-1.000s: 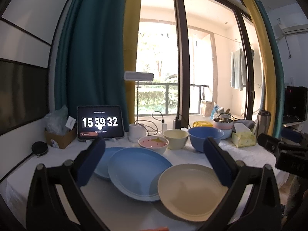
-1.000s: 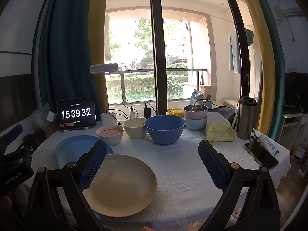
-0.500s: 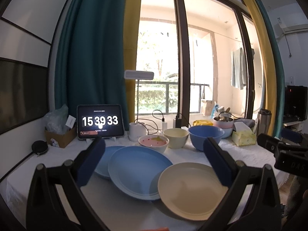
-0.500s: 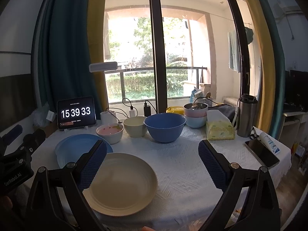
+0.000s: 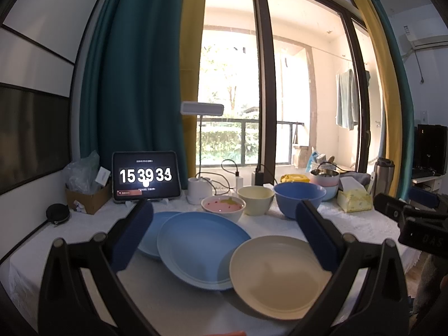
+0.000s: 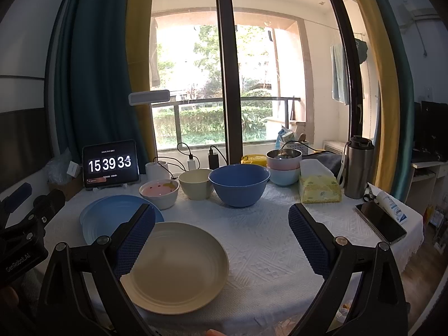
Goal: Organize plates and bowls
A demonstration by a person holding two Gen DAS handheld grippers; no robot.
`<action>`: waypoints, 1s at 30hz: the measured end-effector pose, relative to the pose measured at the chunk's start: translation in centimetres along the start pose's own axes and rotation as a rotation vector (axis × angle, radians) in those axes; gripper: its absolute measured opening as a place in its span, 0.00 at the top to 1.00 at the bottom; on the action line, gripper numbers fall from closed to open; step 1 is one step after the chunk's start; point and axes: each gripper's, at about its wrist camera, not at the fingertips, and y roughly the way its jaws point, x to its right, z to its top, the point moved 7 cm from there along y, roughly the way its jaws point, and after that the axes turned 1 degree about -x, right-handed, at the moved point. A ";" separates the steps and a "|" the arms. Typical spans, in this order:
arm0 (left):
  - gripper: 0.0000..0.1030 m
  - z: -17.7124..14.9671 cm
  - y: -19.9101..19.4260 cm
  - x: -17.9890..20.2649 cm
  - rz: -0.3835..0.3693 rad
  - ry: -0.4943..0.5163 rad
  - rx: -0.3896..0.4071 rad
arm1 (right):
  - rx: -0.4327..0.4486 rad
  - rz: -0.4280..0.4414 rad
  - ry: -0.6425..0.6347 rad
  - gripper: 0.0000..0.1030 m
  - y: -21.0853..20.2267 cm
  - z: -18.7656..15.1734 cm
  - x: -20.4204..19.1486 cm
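1. Since a second ago little has changed: the tablet clock [image 5: 145, 175] has ticked from 15:39:32 to about 15:39:34, and both my claws have stayed hovering above the near edge of the table [image 6: 266, 240], with no dish shifted.
2. My left gripper [image 5: 224, 235] is spread wide and holds nothing; its blue pads frame the plates from above.
3. My right gripper [image 6: 221, 240] is likewise spread wide and holds nothing.
4. In the left wrist view, the cream plate [image 5: 280, 274] lies at 5 o'clock, nearest me, round, shallow and matte, its rim overlapping the large blue plate [image 5: 201, 249].
5. That large blue plate sits near the centre and partly covers a smaller blue plate [image 5: 156, 235] at 9 o'clock.
6. Behind the plates, at 12 o'clock, stands a row of bowls: a pink bowl [image 5: 223, 207] with a yellow and red pattern inside, just beside a cream bowl [image 5: 255, 199], then a deep blue bowl [image 5: 299, 198].
7. At 2 o'clock in the right wrist view a stack of small bowls [image 6: 284, 168], pink over pale blue with a metal one on top, stands next to a tissue pack [image 6: 319, 187].
8. A steel flask [image 6: 358, 166] and a phone [image 6: 380, 221] lie at 3 o'clock.
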 end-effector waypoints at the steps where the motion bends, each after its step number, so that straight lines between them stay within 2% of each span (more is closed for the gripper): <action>1: 0.01 0.0 0.0 0.0 0.000 -0.001 0.000 | 0.001 0.000 0.000 0.05 0.0 0.0 0.0; 30: 0.01 -1.0 0.4 0.7 -0.004 0.013 -0.020 | -0.014 0.003 0.007 0.05 0.2 -1.0 0.4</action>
